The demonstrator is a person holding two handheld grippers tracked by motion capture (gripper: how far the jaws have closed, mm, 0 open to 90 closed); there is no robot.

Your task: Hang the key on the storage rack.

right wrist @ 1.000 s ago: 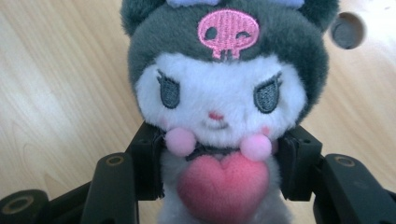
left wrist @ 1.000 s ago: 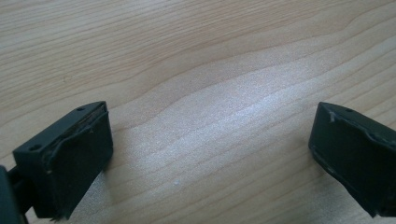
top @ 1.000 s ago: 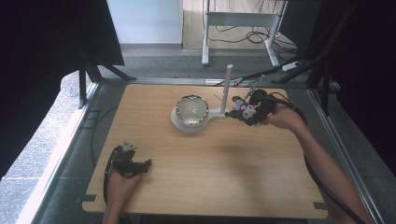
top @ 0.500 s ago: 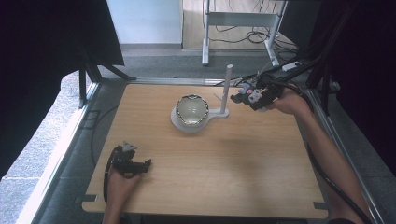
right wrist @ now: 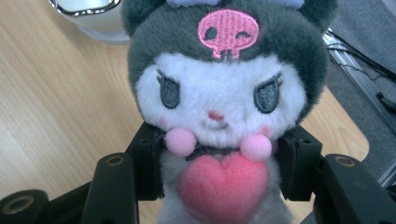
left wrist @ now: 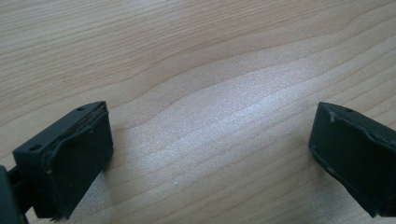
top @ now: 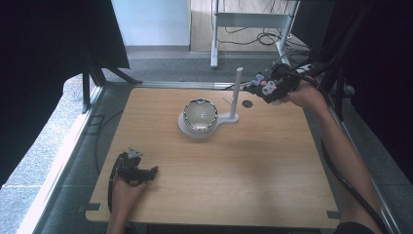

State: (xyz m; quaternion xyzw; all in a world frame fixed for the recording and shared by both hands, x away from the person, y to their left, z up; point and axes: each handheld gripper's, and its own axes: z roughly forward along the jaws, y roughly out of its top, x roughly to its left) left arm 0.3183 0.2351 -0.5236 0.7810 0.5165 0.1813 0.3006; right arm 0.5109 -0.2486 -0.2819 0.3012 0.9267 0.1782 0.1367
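Nearest the person, the left gripper [top: 146, 173] is resting low over the near left corner of the wooden table [top: 272, 185] with its jaws spread wide on nothing but bare wood, probably parked there so it is not getting in the way of the other hand. Further off, the white stand [top: 198, 127] with its shiny bowl [top: 200, 113] and upright post [top: 237, 92] is sitting toward the far middle of the table. At the far right edge the right gripper [top: 260, 87] is holding the plush toy [right wrist: 219, 116] in the air beside the post, jaws clamping its body just under the head, a grip that is keeping the soft toy upright and facing the camera, seemingly for hanging or setting it at the stand.
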